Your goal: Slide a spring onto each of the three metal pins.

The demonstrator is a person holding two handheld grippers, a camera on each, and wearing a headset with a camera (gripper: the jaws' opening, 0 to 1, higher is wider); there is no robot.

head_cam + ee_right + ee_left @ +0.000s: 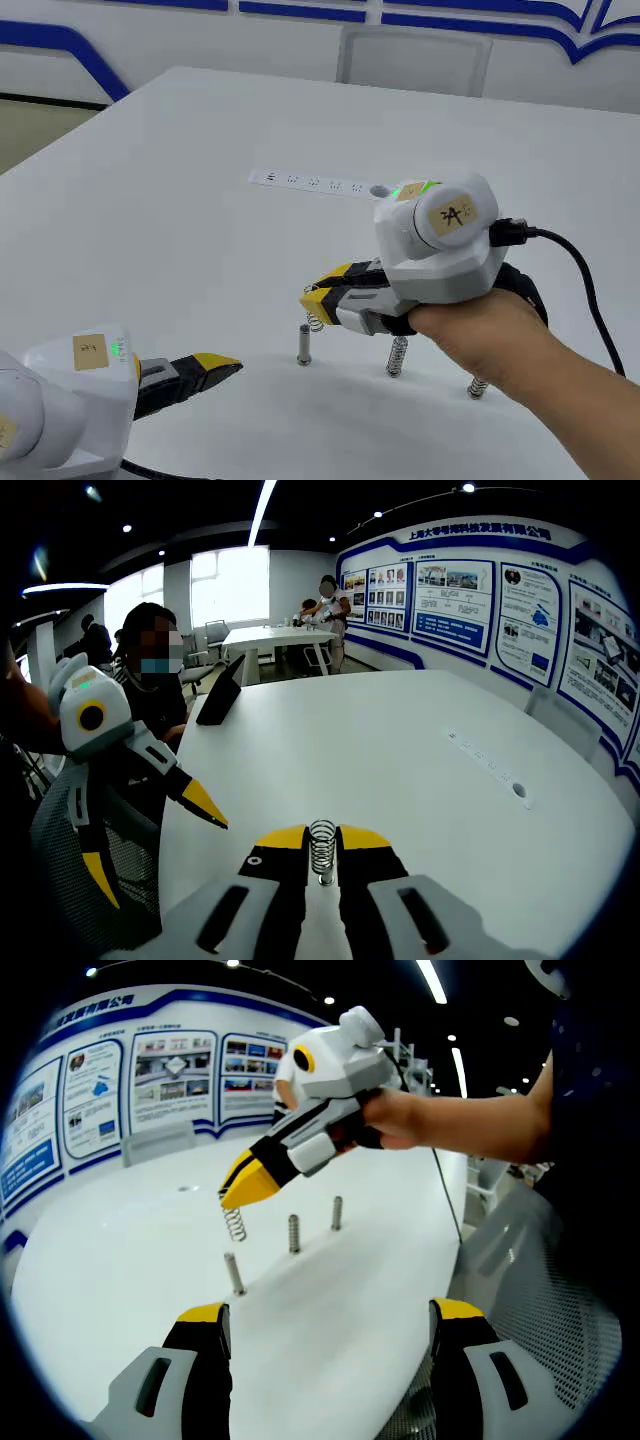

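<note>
Three metal pins stand upright on the white table [180,200]. The left pin [304,345] [234,1273] is bare. Springs sit on the middle pin [398,355] [294,1233] and the right pin [478,385] [337,1212]. My right gripper [312,296] [322,852] is shut on another spring [315,322] [235,1223] [322,845], which hangs just above the bare pin, apart from it. My left gripper [215,368] [330,1315] is open and holds nothing, low at the near left with its jaws toward the pins.
A white power strip [310,183] [480,755] lies farther back beside a round hole [379,190] in the table. A chair [413,58] stands at the far edge. The table's edge runs close at the right in the left gripper view. People sit in the background.
</note>
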